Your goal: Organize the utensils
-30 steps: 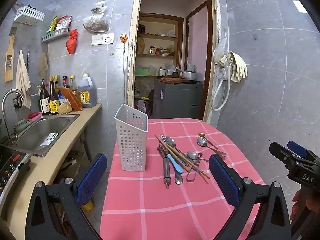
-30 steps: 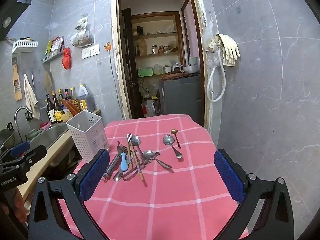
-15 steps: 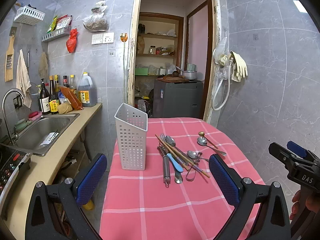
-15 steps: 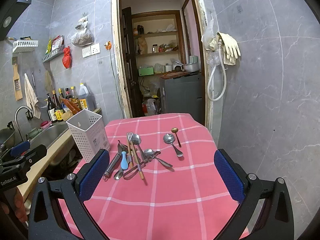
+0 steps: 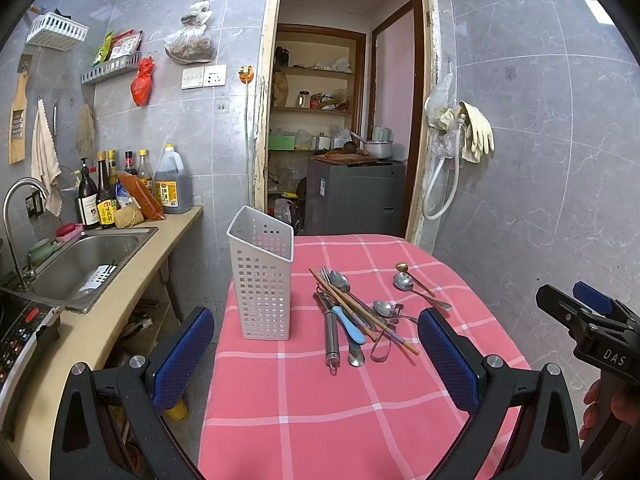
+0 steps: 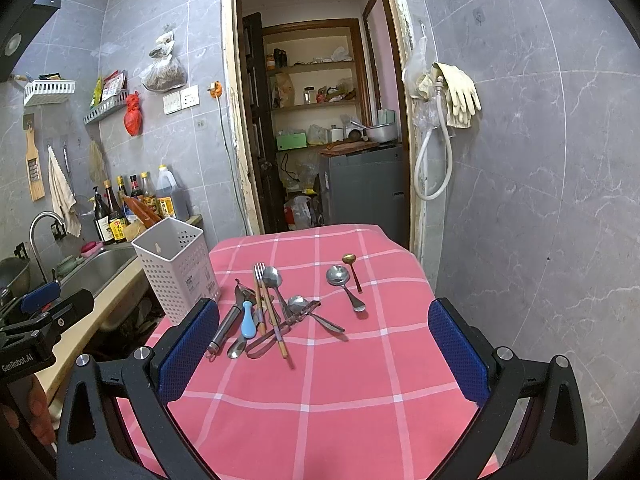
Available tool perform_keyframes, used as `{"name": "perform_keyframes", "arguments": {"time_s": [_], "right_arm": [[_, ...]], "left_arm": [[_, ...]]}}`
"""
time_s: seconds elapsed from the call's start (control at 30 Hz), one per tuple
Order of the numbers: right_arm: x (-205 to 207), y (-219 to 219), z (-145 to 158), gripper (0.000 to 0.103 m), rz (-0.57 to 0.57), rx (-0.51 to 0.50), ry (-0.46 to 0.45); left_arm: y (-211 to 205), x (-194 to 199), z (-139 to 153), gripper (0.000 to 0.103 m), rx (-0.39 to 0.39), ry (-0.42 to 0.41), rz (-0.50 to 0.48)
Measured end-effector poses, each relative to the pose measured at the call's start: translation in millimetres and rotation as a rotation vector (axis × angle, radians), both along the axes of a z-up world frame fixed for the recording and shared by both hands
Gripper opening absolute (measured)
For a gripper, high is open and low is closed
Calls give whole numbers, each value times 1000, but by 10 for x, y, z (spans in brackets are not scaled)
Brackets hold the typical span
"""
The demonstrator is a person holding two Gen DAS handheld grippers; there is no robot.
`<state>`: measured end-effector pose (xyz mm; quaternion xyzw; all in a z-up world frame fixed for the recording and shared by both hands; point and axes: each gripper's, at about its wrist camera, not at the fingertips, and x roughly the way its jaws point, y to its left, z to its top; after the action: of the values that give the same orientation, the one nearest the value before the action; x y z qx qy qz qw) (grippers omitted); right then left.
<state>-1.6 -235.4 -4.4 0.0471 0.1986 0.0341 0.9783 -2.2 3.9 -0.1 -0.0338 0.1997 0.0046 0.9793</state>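
A white perforated utensil holder stands upright on the pink checked tablecloth; it also shows in the right wrist view. Beside it lies a heap of utensils: spoons, a fork, chopsticks, a steel peeler and a blue-handled piece. The heap also shows in the right wrist view. Two more spoons lie apart to the right. My left gripper is open and empty, short of the holder and heap. My right gripper is open and empty, short of the heap.
A counter with a steel sink and several bottles runs along the left. A doorway with a grey appliance is behind the table. Grey tiled wall stands to the right.
The right wrist view has shifted slightly closer to the table. The utensils and holder have not moved, and both grippers stay open.
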Motion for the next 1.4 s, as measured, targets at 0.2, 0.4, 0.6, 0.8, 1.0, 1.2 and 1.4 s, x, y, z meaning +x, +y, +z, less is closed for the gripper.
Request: {"name": "perform_keyframes", "arguments": {"time_s": [0.2, 0.4, 0.6, 0.8, 1.0, 1.2, 1.4], "right_arm": [[3, 6, -3, 102, 1, 1, 1], [8, 11, -2, 102, -1, 0, 3], [4, -1, -13, 102, -1, 2, 5], [17, 9, -43, 102, 0, 2, 7], [39, 25, -84, 102, 1, 3, 10], [39, 29, -89, 102, 1, 3, 11], [52, 27, -105, 102, 0, 4, 13]], "left_arm": [[-1, 2, 0, 103, 1, 1, 0], [-2, 3, -1, 103, 0, 2, 0], [-2, 5, -1, 103, 0, 3, 0], [50, -22, -38, 103, 0, 5, 0], [50, -22, -39, 103, 0, 4, 0], [49, -19, -37, 103, 0, 6, -1], [45, -17, -37, 103, 0, 7, 0]]}}
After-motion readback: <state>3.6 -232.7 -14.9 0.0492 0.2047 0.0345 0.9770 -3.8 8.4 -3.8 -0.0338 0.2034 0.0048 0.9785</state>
